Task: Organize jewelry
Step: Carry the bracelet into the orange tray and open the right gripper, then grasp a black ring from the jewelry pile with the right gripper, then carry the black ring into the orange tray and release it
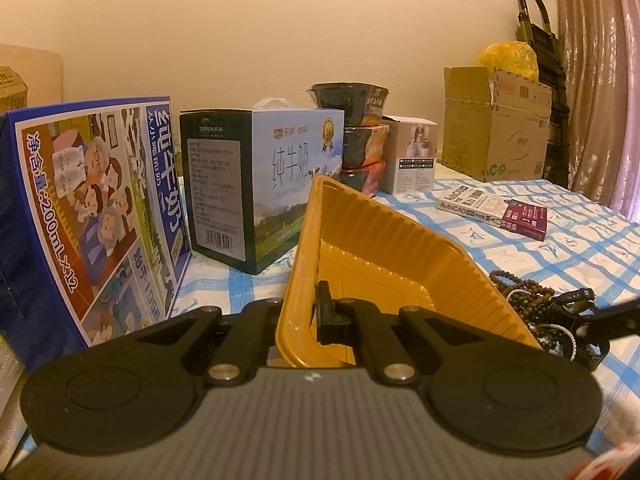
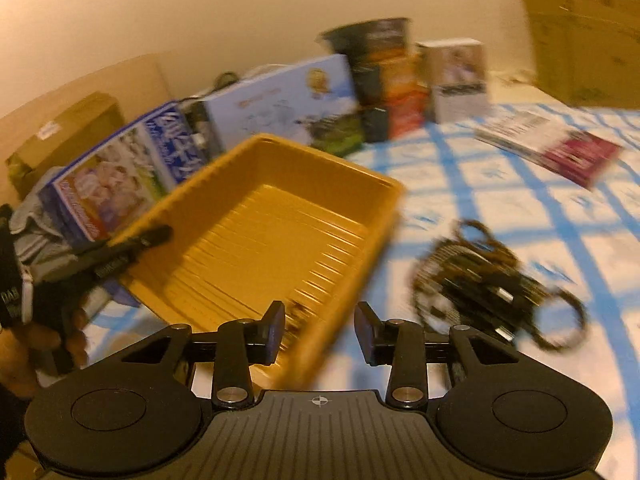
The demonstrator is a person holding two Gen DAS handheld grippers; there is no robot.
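Left gripper [image 1: 298, 312] is pinching the near rim of the yellow ribbed tray [image 1: 376, 248], tilting it. Right gripper [image 2: 320, 330] is hovering with fingers spread, empty, over the tray's edge. Beaded jewelry [image 2: 488, 284] is lying heaped just beside the tray on the blue-checked cloth [image 2: 520, 200].

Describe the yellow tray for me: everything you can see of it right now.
The yellow tray is a shallow rectangular dish of what looks like thin moulded plastic, with a ribbed floor, fluted walls and a rolled rim. It looks empty. It is tilted, one side raised off the blue checked cloth. The left gripper is shut on its rim, one finger inside, one outside. The right gripper is open at its near edge, with no contact visible. The pile of beaded jewelry lies beside it on the cloth.
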